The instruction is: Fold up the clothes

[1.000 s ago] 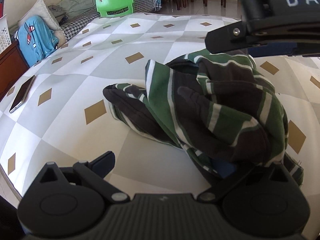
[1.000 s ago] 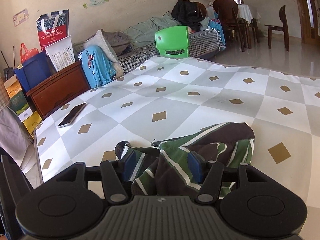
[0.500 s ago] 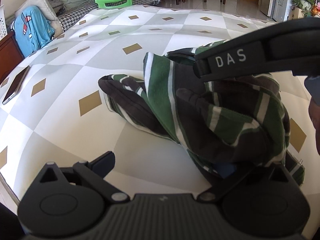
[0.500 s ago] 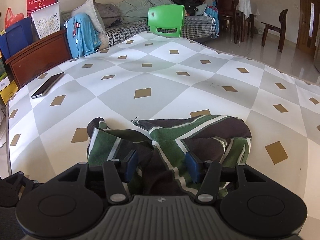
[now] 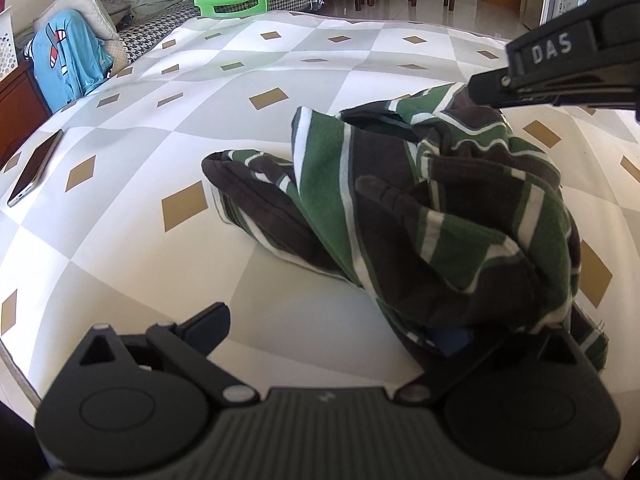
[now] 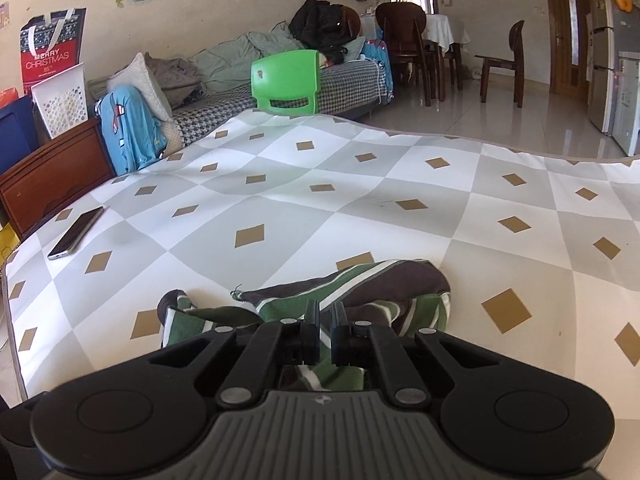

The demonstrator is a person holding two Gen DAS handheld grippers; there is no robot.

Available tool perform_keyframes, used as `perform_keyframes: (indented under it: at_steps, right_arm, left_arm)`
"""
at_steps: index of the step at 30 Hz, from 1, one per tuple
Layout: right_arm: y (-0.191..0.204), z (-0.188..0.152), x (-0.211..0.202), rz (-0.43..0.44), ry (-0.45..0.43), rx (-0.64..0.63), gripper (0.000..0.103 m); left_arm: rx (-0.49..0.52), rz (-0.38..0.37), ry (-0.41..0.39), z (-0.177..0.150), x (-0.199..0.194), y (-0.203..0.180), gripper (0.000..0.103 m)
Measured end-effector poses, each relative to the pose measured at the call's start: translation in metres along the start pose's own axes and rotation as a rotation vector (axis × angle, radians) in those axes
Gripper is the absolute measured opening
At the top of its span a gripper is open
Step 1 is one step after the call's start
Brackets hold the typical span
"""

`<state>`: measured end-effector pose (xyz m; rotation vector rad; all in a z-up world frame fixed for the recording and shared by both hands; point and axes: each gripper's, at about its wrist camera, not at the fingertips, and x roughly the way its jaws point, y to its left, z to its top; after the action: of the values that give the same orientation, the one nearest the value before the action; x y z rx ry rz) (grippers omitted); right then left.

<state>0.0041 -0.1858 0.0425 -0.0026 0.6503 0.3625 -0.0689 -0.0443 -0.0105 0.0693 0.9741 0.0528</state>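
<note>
A crumpled garment (image 5: 420, 208) in green, brown and white stripes lies bunched on the diamond-patterned tablecloth (image 5: 280, 64). My left gripper (image 5: 330, 328) is open at the near edge of the heap. Its left finger (image 5: 208, 322) rests over bare cloth, while its right finger is tucked under the garment's lower fold. In the right wrist view, my right gripper (image 6: 326, 332) is shut, pinching a fold of the striped garment (image 6: 360, 284) between its pads. The same gripper (image 5: 476, 90) appears at the upper right of the left wrist view, its tip on the garment's far edge.
A phone (image 6: 76, 232) lies near the table's left edge. Behind the table stand a green plastic chair (image 6: 286, 80) and a sofa piled with clothes (image 6: 224, 64). Dark wooden dining chairs (image 6: 504, 64) stand further back on the tiled floor.
My right gripper's jaws have gone from wide apart to shut on a fold of the garment. The left gripper has stayed open beside the heap.
</note>
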Motion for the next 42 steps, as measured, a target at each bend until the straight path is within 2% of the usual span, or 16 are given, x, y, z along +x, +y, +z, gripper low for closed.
perform_keyframes:
  at_steps: [5,13,19,24,33,35,37,39,42]
  right_arm:
    - [-0.007,-0.003,-0.013,0.039,-0.007,-0.005,0.009]
    - [0.010,-0.008,-0.009,0.106,0.017,-0.074,0.036]
    - [0.024,-0.011,0.011,0.121,0.050,-0.126,0.041]
    - [0.031,-0.014,0.026,0.098,0.068,-0.166,0.044]
    - [0.038,-0.019,0.049,0.025,0.102,-0.208,0.043]
    - [0.037,-0.020,0.051,0.004,0.102,-0.208,0.034]
    - [0.034,-0.019,0.051,-0.011,0.101,-0.195,0.019]
    - [0.031,-0.017,0.048,-0.011,0.096,-0.174,0.010]
    - [0.028,-0.015,0.041,-0.021,0.071,-0.162,0.009]
  left_arm:
    - [0.007,0.012,-0.005,0.001,-0.002,-0.006,0.103]
    - [0.034,0.002,-0.005,0.002,-0.004,-0.015,0.103]
    - [0.034,-0.014,0.001,0.002,-0.002,-0.014,0.103]
    - [0.027,-0.025,0.010,0.003,0.001,-0.013,0.103]
    - [0.020,-0.036,0.021,0.003,0.004,-0.014,0.103]
    - [0.020,-0.037,0.021,0.003,0.004,-0.014,0.103]
    - [0.020,-0.037,0.021,0.003,0.004,-0.014,0.103]
    - [0.021,-0.036,0.020,0.003,0.004,-0.014,0.103]
    - [0.024,-0.034,0.018,0.003,0.005,-0.013,0.103]
